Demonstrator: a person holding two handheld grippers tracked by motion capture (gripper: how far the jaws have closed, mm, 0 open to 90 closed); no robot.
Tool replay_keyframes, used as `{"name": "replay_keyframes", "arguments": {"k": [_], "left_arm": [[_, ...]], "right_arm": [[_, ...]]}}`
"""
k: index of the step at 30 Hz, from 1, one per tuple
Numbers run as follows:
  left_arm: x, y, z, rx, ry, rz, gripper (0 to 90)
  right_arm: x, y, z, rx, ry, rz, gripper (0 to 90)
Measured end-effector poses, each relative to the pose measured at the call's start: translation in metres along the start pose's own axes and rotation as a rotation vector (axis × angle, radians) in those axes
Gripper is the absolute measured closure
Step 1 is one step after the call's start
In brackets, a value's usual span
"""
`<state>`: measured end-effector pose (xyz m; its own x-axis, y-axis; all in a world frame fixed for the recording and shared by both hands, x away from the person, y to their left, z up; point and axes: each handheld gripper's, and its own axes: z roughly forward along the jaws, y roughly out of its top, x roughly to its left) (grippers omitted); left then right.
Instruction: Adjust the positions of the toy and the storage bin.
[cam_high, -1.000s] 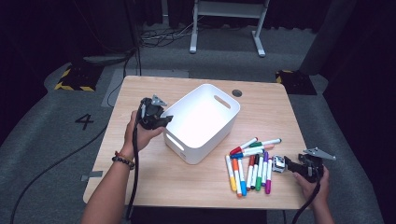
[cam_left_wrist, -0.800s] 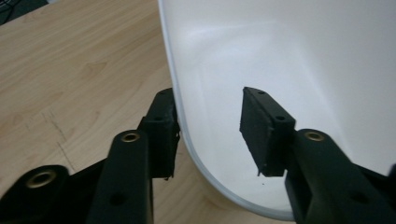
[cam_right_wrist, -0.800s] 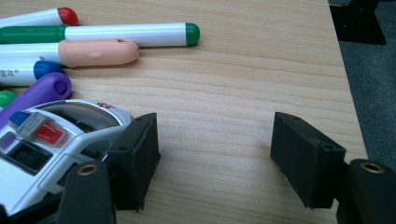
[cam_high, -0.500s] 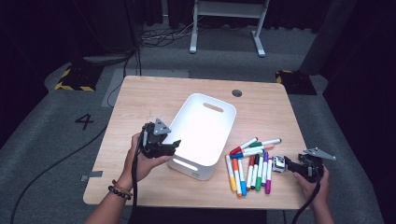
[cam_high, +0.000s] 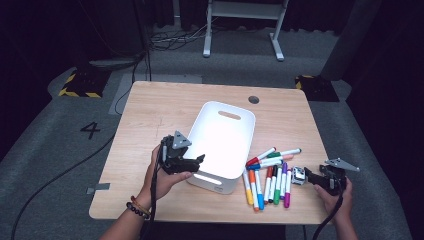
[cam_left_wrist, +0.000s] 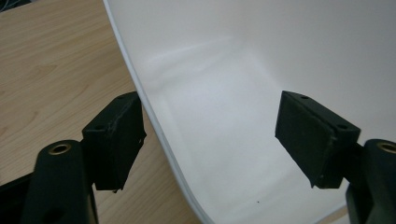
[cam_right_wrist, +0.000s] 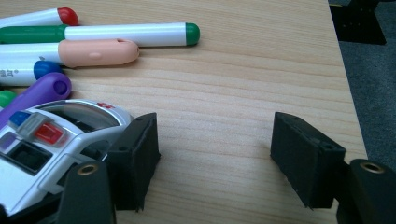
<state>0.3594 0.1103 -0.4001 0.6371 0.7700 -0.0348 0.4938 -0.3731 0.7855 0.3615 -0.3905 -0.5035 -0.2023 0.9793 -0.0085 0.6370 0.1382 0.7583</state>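
Since the earlier frame the bin (cam_high: 221, 145) had slid nearer along the worktop (cam_high: 150, 115); the left gripper (cam_high: 196, 161) reached its rim. Its own view: jaws just opening, straddling the wall (untouched). Right gripper (cam_right_wrist: 212, 158): jaws wide, beside a toy car (cam_right_wrist: 51, 140).

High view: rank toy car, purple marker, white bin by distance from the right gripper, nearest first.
From the right gripper:
1. Toy car, right at its jaw tips, on the left.
2. Purple marker, just past the car, at the marker row's right end.
3. White bin, farthest, mid-table beside the left gripper.
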Motion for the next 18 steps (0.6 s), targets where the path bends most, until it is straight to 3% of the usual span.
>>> {"name": "replay_keyframes", "arguments": {"k": [3,4,6,13,18], "left_arm": [[-0.004,0.004,0.005,0.003,0.001,0.006,20.7],[-0.006,0.006,0.008,-0.001,-0.008,-0.009,19.9],[-0.007,0.009,0.011,0.001,0.003,0.006,20.1],[-0.013,0.013,0.019,-0.017,0.003,-0.015,19.7],[-0.015,0.015,0.019,-0.007,0.021,0.015,19.7]], "right_arm": [[0.0,0.0,0.0,0.0,-0.001,0.0,32.5],[0.0,0.0,0.0,0.0,0.0,0.0,32.5],[0.0,0.0,0.0,0.0,0.0,-0.001,32.5],[0.0,0.0,0.0,0.0,0.0,0.002,32.4],[0.0,0.0,0.0,0.0,0.001,0.0,32.5]]}}
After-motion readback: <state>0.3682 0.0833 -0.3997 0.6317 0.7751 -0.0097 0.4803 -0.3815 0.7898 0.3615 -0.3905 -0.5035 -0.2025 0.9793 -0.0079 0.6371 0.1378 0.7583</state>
